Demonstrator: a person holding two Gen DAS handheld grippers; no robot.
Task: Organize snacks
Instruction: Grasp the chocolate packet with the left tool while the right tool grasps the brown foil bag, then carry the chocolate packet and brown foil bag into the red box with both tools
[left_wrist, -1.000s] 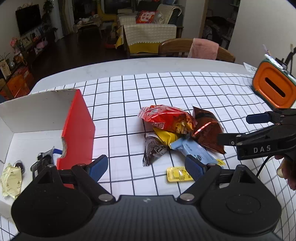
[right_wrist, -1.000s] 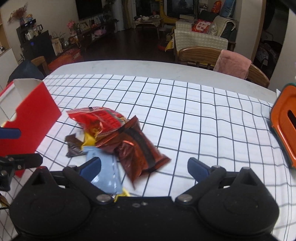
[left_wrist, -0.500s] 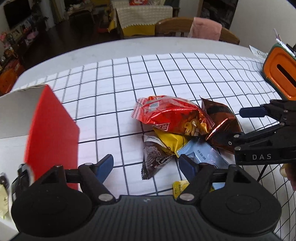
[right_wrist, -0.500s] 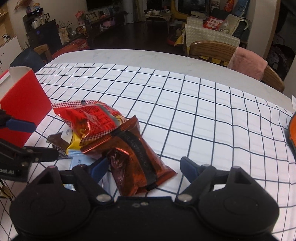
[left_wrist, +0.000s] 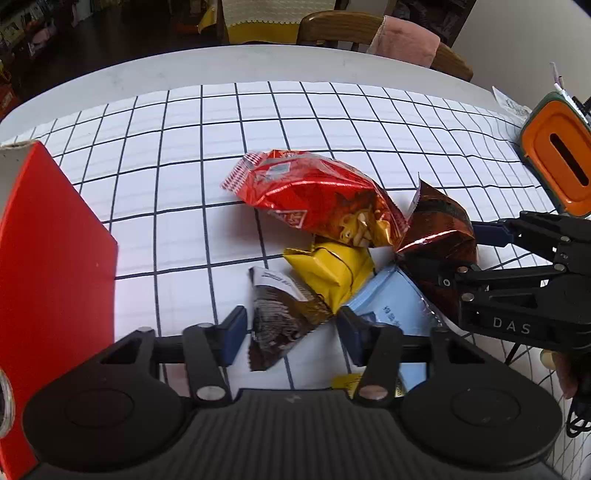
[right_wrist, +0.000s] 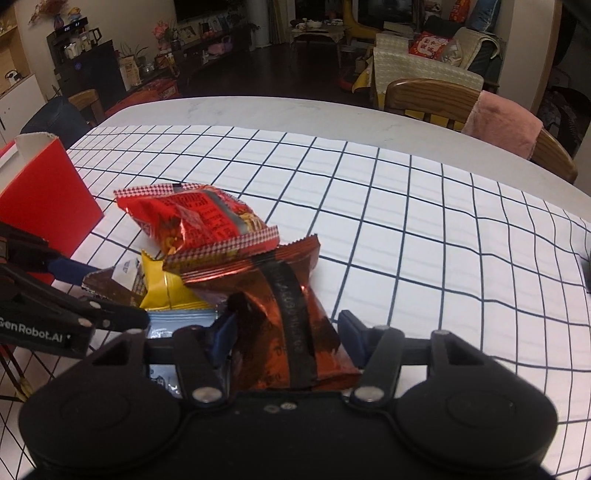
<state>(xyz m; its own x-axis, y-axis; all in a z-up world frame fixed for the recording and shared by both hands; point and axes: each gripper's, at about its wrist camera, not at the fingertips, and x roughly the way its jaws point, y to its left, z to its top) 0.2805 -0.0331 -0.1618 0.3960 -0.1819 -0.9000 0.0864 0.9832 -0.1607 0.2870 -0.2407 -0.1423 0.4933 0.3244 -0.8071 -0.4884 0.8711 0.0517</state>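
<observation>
Where snacks lie: checked tablecloth (left_wrist: 332, 122).

The red box (left_wrist: 48, 266) runs off the left edge at nine o'clock, so its inside is out of sight. At three o'clock the orange holder (left_wrist: 557, 155) is cut by the right edge. The small yellow packet (left_wrist: 349, 380) at six o'clock shows only a sliver past the left claw's (left_wrist: 291, 332) body. The light blue packet (left_wrist: 391, 299) lies partly under the yellow packet (left_wrist: 332, 266) and the copper-brown bag (left_wrist: 443, 225); its print is too small to read. In the right wrist view the copper-brown bag's near end disappears behind the right claw's (right_wrist: 286, 332) body, and whether the closing pads press it cannot be told.
</observation>
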